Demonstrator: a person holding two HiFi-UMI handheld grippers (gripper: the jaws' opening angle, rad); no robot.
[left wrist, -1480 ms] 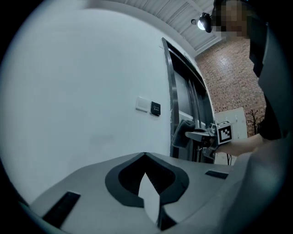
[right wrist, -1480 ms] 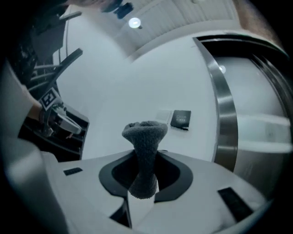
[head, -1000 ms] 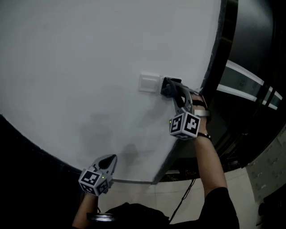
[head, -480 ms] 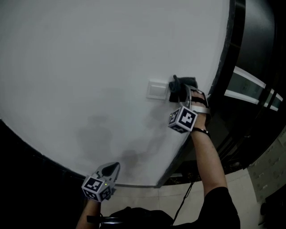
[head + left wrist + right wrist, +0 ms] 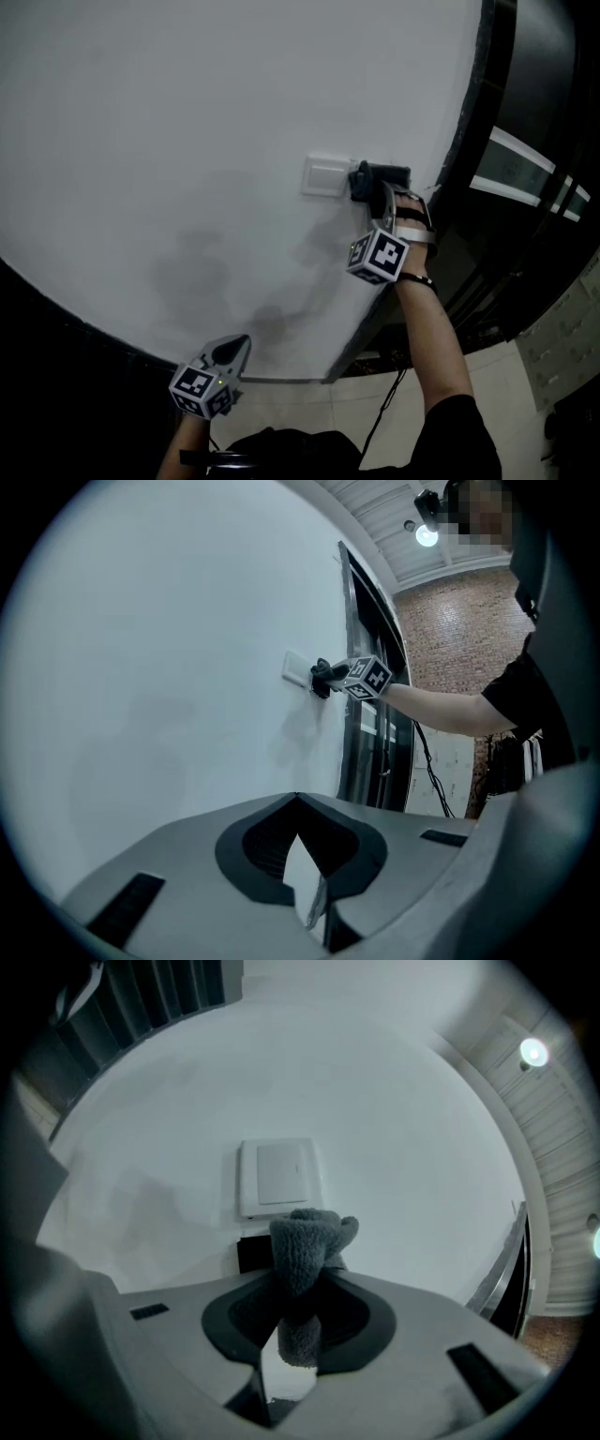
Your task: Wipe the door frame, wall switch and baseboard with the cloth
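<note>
On the white wall point(image 5: 187, 122) sits a white wall switch point(image 5: 324, 176). My right gripper point(image 5: 370, 190) is shut on a dark grey cloth point(image 5: 377, 178), which presses the wall at the switch's right edge. In the right gripper view the cloth point(image 5: 305, 1246) bunches up from between the jaws of my right gripper point(image 5: 298, 1335), just below the switch point(image 5: 278, 1176). The dark door frame point(image 5: 473, 112) runs close to the right of that hand. My left gripper point(image 5: 228, 352) hangs low by the wall's bottom, shut and holding nothing. The left gripper view looks over my left gripper point(image 5: 314, 907) toward the switch point(image 5: 297, 670).
A dark door with pale stripes point(image 5: 525, 178) lies beyond the frame. A black cable point(image 5: 386, 408) hangs from the right arm over the pale tiled floor point(image 5: 309, 403). A brick wall point(image 5: 450, 639) and a ceiling lamp point(image 5: 427, 534) show behind.
The right gripper has rubbed the cloth a little up and back beside the switch's right edge. The left gripper has stayed low and shut.
</note>
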